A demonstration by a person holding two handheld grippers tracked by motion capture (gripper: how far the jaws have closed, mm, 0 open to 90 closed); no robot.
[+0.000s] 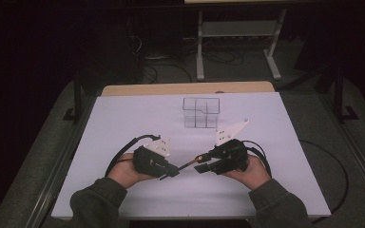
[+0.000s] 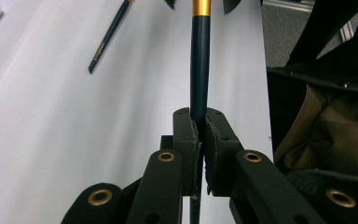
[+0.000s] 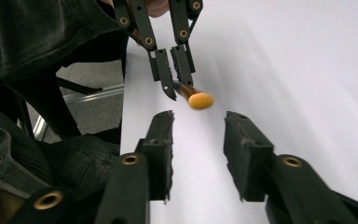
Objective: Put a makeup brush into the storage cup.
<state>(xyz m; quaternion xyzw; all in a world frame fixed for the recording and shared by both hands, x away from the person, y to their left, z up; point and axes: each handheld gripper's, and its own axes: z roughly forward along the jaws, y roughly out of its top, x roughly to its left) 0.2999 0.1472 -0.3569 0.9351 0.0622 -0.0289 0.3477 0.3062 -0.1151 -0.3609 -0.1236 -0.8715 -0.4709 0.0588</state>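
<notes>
the lower end of the dark blue pencil with a gold band and orange tip (image 2: 200,70) is hidden between the pads of the left claw (image 2: 200,135), which is clamped tight on it; its top is cut off at the 12 o'clock edge of the left gripper view. the lettering on a second dark pencil (image 2: 108,37), lying on the white tabletop (image 2: 51,140) at 10 o'clock, is too small to read. the held pencil points toward the right claw (image 3: 198,126), whose jaws stand wide apart, holding nothing, with the orange tip just beyond them. in the high view the pencil spans the gap between both claws, at 6 o'clock from the clear plastic divided box (image 1: 200,112).
</notes>
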